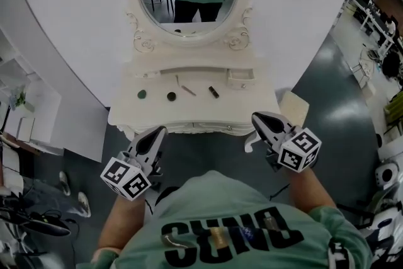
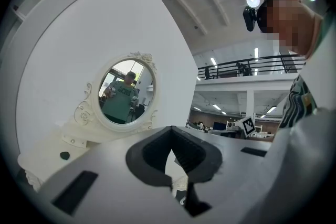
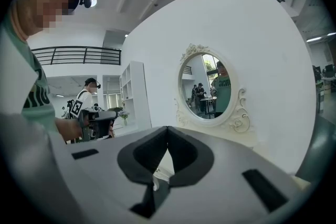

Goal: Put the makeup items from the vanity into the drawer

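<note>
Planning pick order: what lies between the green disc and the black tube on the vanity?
A dark round item and a thin stick, seen in the head view.

Four makeup items lie in a row on the white vanity top (image 1: 126, 111), each apart from the next; from the left: round dark-green disc (image 1: 141, 94); round black disc (image 1: 171, 96); thin pencil (image 1: 188, 91), aslant; short dark tube (image 1: 214, 92), aslant; small white drawer (image 1: 240, 77) just behind the tube.
</note>
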A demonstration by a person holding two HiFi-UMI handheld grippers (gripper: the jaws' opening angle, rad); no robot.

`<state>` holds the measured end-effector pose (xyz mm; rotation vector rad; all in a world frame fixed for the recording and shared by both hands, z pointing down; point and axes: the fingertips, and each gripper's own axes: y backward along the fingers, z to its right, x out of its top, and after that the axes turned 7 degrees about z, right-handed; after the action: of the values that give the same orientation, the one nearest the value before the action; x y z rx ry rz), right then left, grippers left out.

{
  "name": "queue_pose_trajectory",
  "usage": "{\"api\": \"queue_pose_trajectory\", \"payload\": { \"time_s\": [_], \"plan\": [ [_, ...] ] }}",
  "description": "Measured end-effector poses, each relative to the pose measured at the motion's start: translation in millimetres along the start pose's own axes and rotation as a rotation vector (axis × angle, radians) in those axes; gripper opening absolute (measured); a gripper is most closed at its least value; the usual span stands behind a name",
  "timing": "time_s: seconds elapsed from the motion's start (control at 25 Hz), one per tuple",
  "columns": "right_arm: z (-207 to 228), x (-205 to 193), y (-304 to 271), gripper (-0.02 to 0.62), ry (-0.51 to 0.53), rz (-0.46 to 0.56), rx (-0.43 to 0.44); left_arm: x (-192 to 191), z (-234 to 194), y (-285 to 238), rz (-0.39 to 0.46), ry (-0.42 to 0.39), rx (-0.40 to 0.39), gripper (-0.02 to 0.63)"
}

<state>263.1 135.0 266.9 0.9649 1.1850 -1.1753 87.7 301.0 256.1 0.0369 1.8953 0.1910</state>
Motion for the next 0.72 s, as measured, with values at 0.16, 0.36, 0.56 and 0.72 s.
{"api": "queue_pose_trajectory", "payload": {
  "time_s": [0.16,0.36,0.56,0.72],
  "plan": [
    [15,-5,-30,0.011,-0.011,-0.009,0.018,-7,-28,-11,-0.019,0.012,0.02,0.008],
    [29,-11,-101,0.011,-0.006,-0.008,0.02,-2,-101,-36,-0.021,0.018,0.0,0.008],
    [45,7,-188,0.011,-0.008,0.045,-0.038,22,-192,-84,-0.054,0.008,-0.103,0.008],
    [60,30,-242,0.011,0.001,0.074,-0.081,44,-245,-127,-0.091,0.015,-0.191,0.008]
  ]
}}
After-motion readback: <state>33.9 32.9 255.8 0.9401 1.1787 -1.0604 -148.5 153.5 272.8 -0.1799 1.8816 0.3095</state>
